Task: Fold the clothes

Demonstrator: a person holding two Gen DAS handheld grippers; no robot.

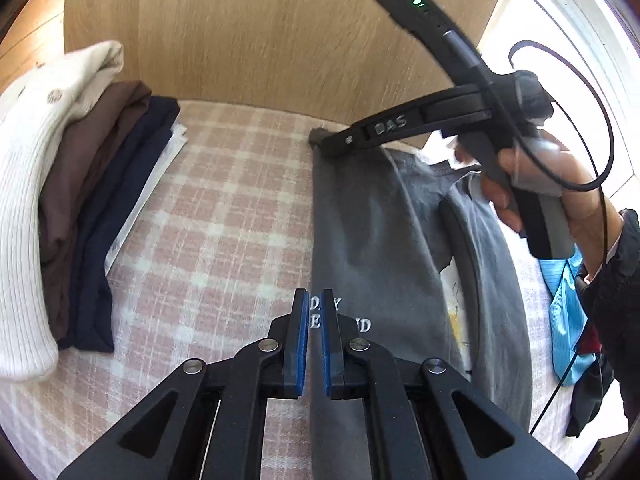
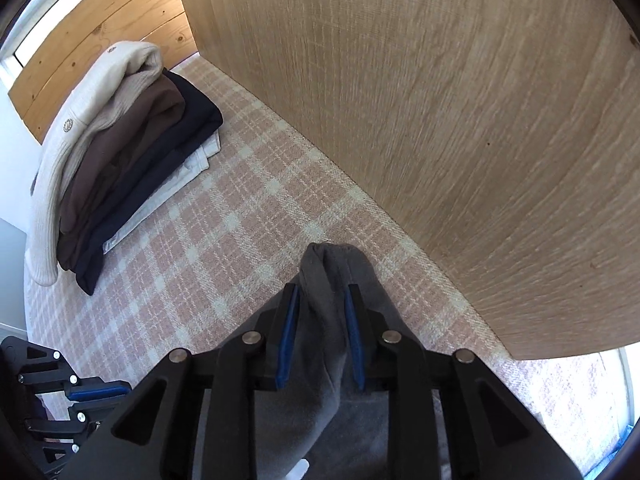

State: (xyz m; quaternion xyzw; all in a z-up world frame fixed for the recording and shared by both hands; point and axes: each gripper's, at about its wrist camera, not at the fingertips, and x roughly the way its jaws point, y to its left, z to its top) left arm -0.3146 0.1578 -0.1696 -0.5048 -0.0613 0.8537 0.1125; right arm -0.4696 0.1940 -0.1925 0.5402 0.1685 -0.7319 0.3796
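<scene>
- A grey cotton T-shirt with white lettering (image 1: 372,216) is spread on the pink-and-cream checked bedcover (image 1: 224,200), right of the stack of folded clothes (image 1: 80,200) and against the light oak-veneer panel (image 1: 260,28).
- The left gripper (image 1: 315,340) is held above the T-shirt's printed edge, its blue-padded fingers (image 1: 302,344) slightly apart, nothing seen between them.
- The right gripper (image 2: 322,336) is set at the T-shirt's far corner; a bunched fold (image 2: 328,280) is seen between its parted fingers (image 2: 287,336), no pressing visible.
</scene>
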